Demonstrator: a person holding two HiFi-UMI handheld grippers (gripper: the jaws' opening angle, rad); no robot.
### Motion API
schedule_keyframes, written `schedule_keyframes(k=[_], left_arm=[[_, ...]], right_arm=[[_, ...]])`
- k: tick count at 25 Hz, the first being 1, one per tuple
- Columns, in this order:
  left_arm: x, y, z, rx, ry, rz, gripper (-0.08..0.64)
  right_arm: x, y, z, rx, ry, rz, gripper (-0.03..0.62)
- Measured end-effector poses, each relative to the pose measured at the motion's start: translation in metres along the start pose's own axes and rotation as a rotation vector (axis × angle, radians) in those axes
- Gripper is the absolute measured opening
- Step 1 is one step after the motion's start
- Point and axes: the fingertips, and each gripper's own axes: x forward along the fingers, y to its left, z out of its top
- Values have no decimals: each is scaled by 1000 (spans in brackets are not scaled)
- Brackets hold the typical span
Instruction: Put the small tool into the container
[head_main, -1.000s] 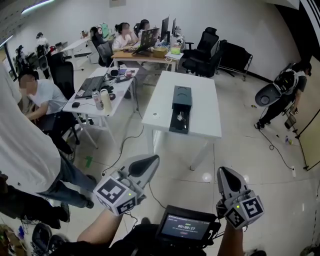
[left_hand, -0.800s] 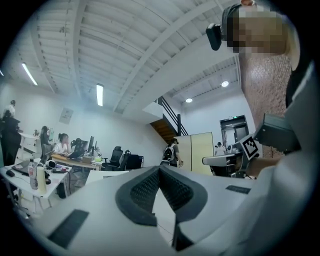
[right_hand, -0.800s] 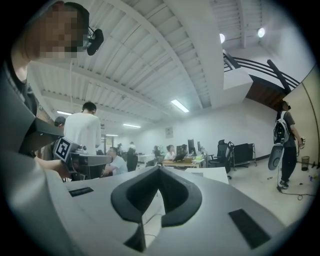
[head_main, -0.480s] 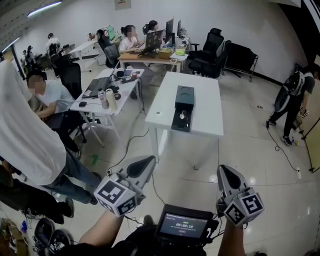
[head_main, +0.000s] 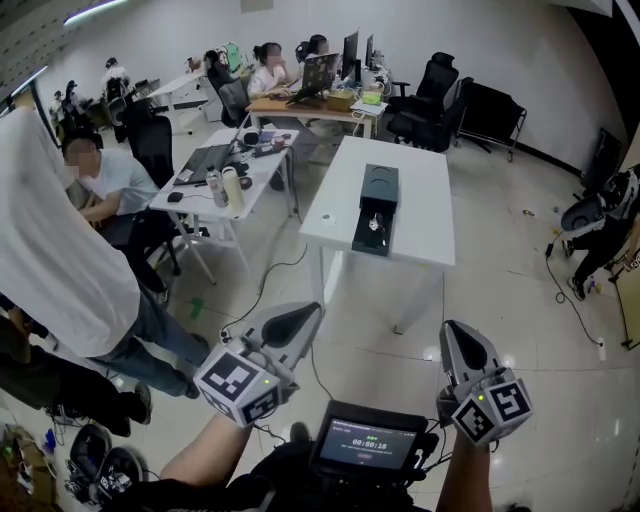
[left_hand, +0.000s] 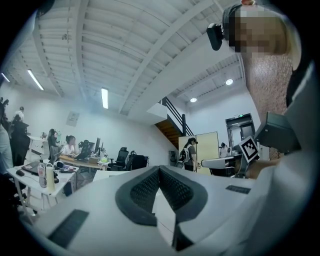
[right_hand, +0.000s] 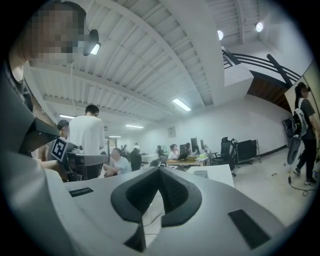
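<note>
Left hand-held gripper (head_main: 299, 319) and right hand-held gripper (head_main: 456, 336) are both clenched empty, far from the container (head_main: 380, 186).

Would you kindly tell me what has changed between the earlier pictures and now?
The white table with the black container on it has shifted slightly right in the head view, and the person with the backpack has drifted toward the right edge. Nothing was taken hold of or let go. The left tool and right tool stay low near the wearer, jaws shut and empty.
</note>
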Motion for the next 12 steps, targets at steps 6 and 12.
schedule_keyframes(k=[6,12], left_arm=[[2,6,-3,-11,10,-5,8],[3,9,3,-19,-7,-6,8]], right_arm=[[8,1,-2,-5,1,4,15],[13,3,1,-17,6,5,15]])
